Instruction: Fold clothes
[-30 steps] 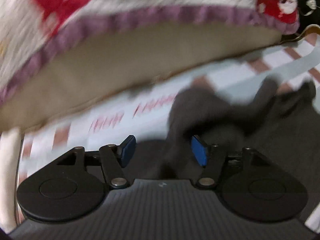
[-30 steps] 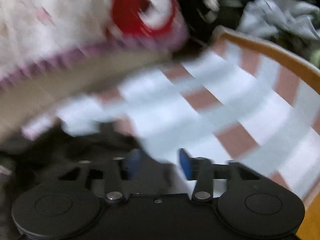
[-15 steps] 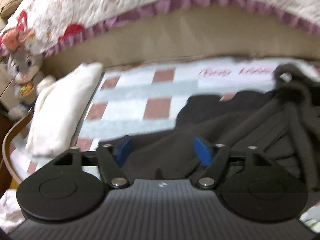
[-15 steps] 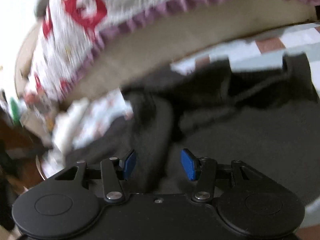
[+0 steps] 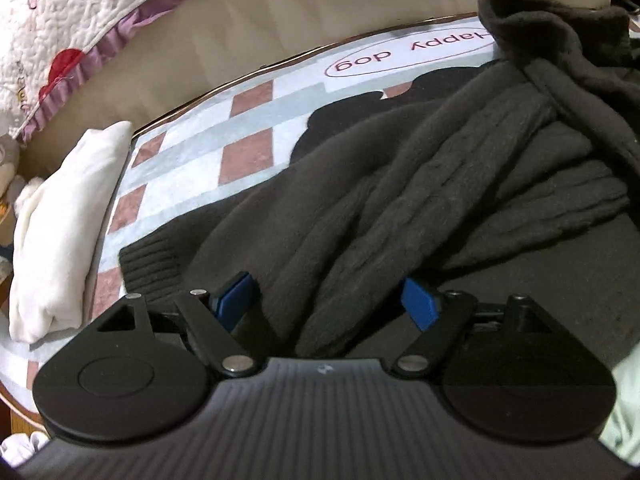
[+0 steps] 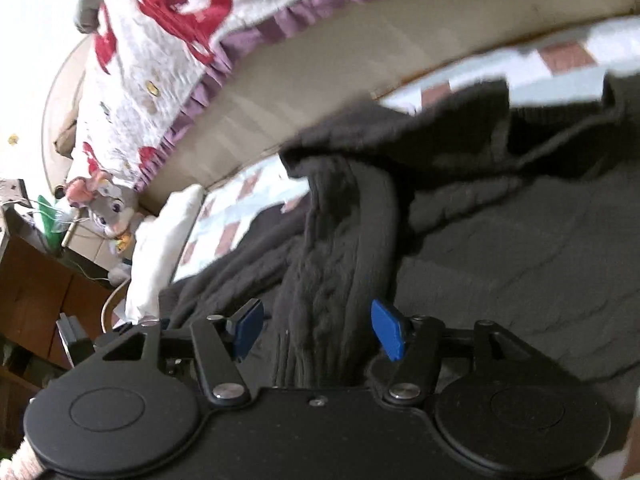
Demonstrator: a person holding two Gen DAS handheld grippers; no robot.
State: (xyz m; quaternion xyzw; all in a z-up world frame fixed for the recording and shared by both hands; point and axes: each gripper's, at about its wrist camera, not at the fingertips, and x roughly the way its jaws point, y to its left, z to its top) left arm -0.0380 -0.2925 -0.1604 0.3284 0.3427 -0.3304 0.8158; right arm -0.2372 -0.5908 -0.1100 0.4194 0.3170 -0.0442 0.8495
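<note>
A dark grey knit sweater lies crumpled on a checked mat, its ribbed hem toward the left. My left gripper hovers low over the hem end. Its jaws are opening, with loose folds between the blue pads and nothing pressed. In the right wrist view a cable-knit fold of the sweater runs up between the jaws of my right gripper. Those jaws are opening too, and a gap shows beside the left pad.
A folded white cloth lies at the mat's left edge. Behind the mat rises a beige bed side under a red-patterned quilt with a purple frill. A plush toy and a wooden cabinet stand far left.
Both views swung from the quilt and bare mat down onto the sweater. The left gripper slid left toward the hem. Both pairs of jaws stand wider than before.
</note>
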